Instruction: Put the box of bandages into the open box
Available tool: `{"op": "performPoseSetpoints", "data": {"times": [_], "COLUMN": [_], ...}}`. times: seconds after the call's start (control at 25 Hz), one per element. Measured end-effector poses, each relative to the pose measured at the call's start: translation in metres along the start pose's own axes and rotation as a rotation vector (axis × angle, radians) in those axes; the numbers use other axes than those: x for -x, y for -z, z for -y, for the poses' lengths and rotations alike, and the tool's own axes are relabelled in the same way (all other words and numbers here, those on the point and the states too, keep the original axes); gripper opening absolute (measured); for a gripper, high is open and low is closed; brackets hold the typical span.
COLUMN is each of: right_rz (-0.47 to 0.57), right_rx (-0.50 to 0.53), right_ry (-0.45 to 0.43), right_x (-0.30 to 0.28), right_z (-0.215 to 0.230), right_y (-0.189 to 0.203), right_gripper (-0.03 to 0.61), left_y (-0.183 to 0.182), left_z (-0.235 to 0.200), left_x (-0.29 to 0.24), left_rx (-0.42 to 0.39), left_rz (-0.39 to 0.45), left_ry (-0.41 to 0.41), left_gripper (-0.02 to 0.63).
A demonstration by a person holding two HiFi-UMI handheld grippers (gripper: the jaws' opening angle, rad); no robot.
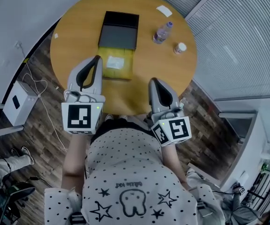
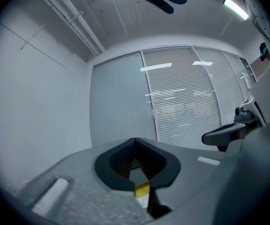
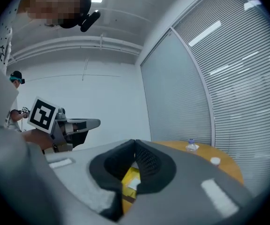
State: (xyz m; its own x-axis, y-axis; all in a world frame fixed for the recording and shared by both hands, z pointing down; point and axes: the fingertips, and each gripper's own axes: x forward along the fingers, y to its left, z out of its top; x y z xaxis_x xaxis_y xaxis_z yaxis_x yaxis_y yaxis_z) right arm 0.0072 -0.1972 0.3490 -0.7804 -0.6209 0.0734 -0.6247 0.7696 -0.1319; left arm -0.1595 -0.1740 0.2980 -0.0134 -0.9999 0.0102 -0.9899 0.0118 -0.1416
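Both the left tool [image 1: 96,58] and right tool [image 1: 152,80] were shut and empty; the bandage box [image 1: 118,65] just ahead looked light, stiff, best pinched across its sides.

L tongs [image 1: 96,58] hide pt of yellow box [image 1: 120,65]; white item [image 1: 164,11] too small to ID

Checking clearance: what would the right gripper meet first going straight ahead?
Probably the open box, which shows just past the right gripper's closed tips, though how high the gripper is held above it is unclear.
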Motion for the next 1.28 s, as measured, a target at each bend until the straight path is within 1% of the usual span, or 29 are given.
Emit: {"op": "performPoseSetpoints", "data": {"times": [0.08,0.32,0.52,0.76,0.84,1.0,1.28], "right_rz": [0.007,0.011,0.003,0.016,0.019,0.011,0.005], "right_rx": [0.003,0.020,0.039,0.054,0.059,0.060,0.061], "right_ry": [-0.003,-0.011,-0.027,-0.020,-0.022,-0.026,-0.056], "right_x": [0.002,0.004,0.017,0.028,0.031,0.034,0.033], "right_z": [0.002,-0.006,-0.004,0.003,0.004,0.005,-0.002], "right_y": [0.000,-0.007,-0.003,-0.006,-0.006,-0.002,0.003], "right_gripper": [0.005,0.005,0.005,0.005,0.005,0.005,0.004], "left_y": [-0.003,0.000,0.011,0.017,0.020,0.026,0.037], "left_z": [0.002,-0.005,-0.004,0.002,0.007,0.022,0.033], "left_x": [0.011,0.042,0.061,0.077,0.080,0.083,0.084], "left_rx": [0.012,0.052,0.048,0.046,0.059,0.074,0.114], "left_rz": [0.016,0.015,-0.008,-0.002,-0.006,-0.021,-0.035], "left_ry": [-0.014,-0.046,-0.075,-0.096,-0.093,-0.057,-0.060], "left_gripper": [0.009,0.009,0.009,0.009,0.009,0.009,0.009]}}
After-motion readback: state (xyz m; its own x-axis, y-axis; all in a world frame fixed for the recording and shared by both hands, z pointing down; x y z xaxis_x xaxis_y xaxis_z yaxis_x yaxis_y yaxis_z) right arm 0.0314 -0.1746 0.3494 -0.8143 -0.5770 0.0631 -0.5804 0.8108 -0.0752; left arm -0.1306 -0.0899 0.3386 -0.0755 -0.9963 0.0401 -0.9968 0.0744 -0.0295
